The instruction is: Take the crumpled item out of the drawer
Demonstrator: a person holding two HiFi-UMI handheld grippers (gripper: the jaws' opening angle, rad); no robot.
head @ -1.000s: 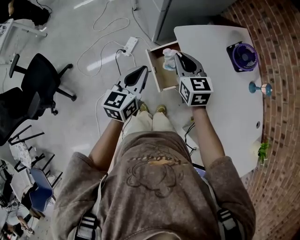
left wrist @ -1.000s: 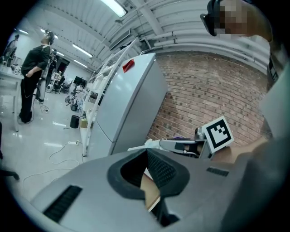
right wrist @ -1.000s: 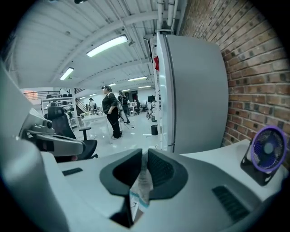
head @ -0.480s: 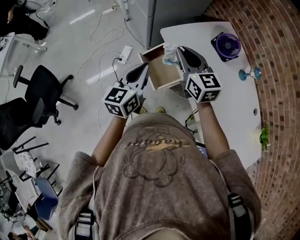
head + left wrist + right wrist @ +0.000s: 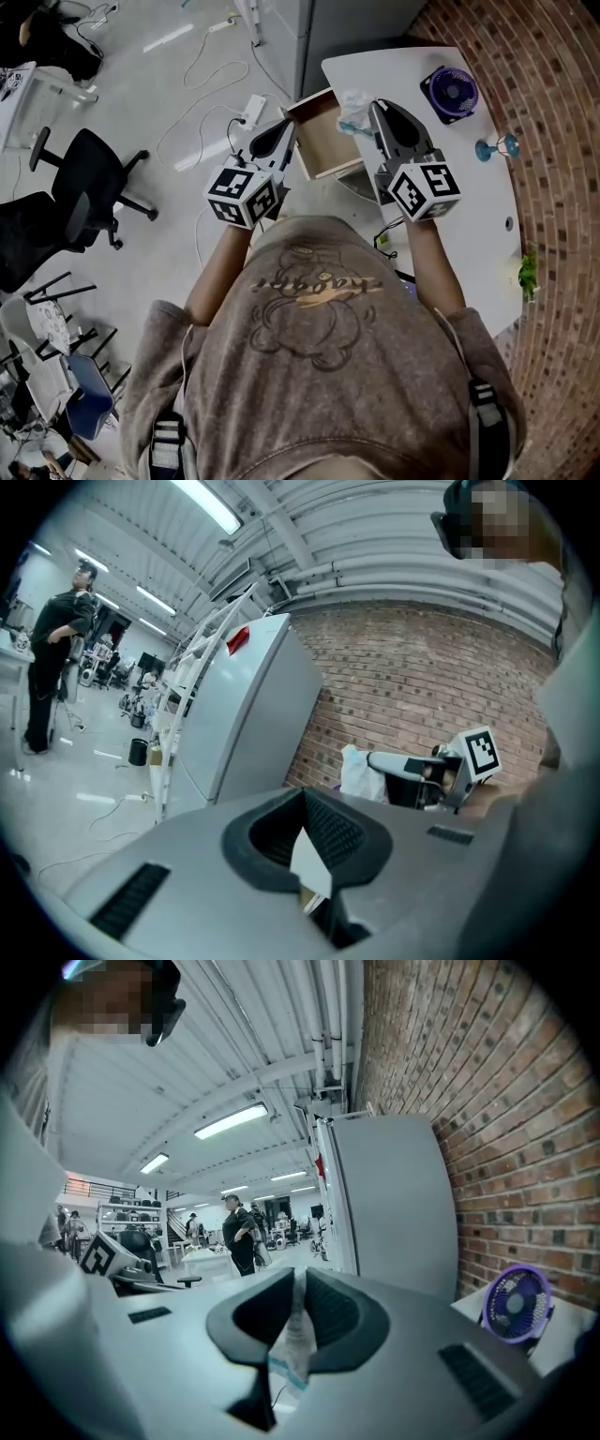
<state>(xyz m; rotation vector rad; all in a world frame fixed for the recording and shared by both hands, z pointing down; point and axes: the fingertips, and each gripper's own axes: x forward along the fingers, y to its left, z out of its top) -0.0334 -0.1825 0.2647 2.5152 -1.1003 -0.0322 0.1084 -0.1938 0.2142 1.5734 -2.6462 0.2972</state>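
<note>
My right claw (image 5: 298, 1283) is pinched narrow on the crumpled wrapper (image 5: 289, 1358), a white, partly see-through wad with a teal stripe that hangs down between the pads. Seen from the head view, the wrapper is out of the open wooden drawer (image 5: 323, 145), held over the far left corner of the white tabletop (image 5: 487, 206). My left claw (image 5: 302, 794) has its jaws together, tips meeting, just beside the drawer's left wall. Black-and-white square markers cover my right cube (image 5: 427, 190). A purple fan (image 5: 450, 92) stands at the tabletop's far edge.
</note>
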